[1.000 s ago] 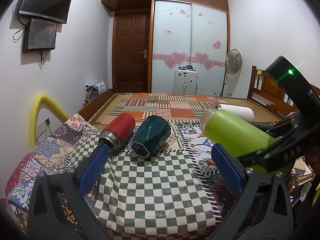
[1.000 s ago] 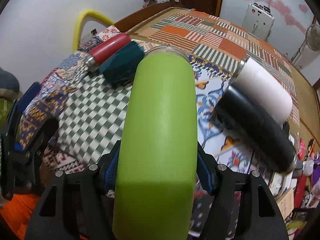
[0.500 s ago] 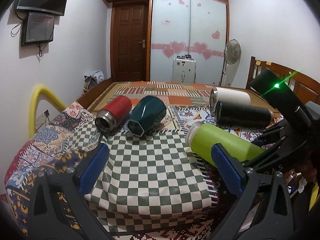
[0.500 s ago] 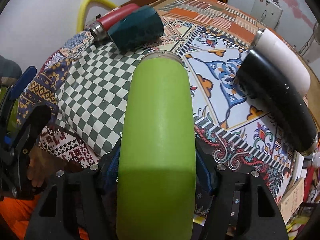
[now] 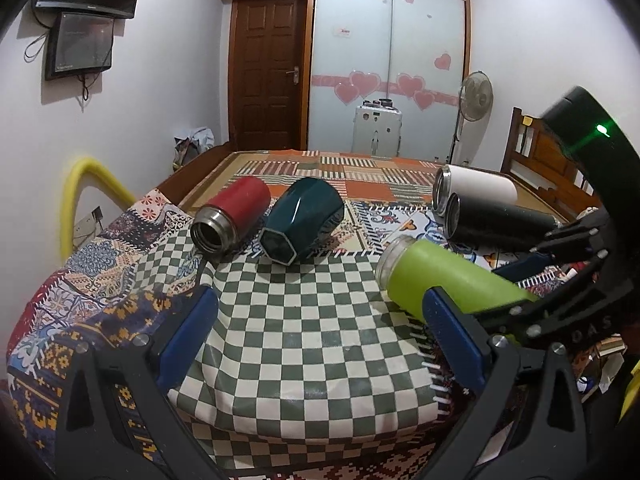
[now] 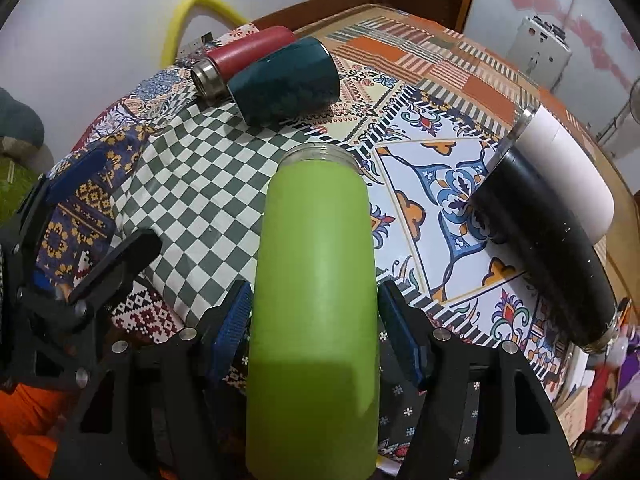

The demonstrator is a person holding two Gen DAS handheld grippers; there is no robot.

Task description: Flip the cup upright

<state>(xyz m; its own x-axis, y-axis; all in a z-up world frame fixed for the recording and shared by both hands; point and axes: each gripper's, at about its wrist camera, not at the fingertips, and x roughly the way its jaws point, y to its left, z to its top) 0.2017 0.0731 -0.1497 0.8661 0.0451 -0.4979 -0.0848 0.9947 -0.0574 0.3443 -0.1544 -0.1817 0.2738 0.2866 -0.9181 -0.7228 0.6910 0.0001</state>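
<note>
From the left wrist view, the left gripper hangs low over the checked cloth with its blue pads spread wide and nothing between them; it has no part in the work as far as I can see. Beyond it the red cup and the teal cup lie on their sides, touching, and farther right the white cup and black cup lie side by side too. The green cup comes in from the right, tilted, its clear threaded mouth pointing toward the middle of the cloth and a little raised, its back end caught in the black frame of the right gripper. From the right wrist view, the right gripper has its two blue pads pressed against the flanks of the green cup, so it is clamped on the body, low down, with the mouth pointing away over the cloth. Whether the cup rests on the cloth or is carried clear I cannot tell. My reading is that the grasp is made but the turn is barely begun: the cup is closer to lying than standing, and it has yet to be swung mouth-up, set on its base and let go. The other four cups lie untouched.
</note>
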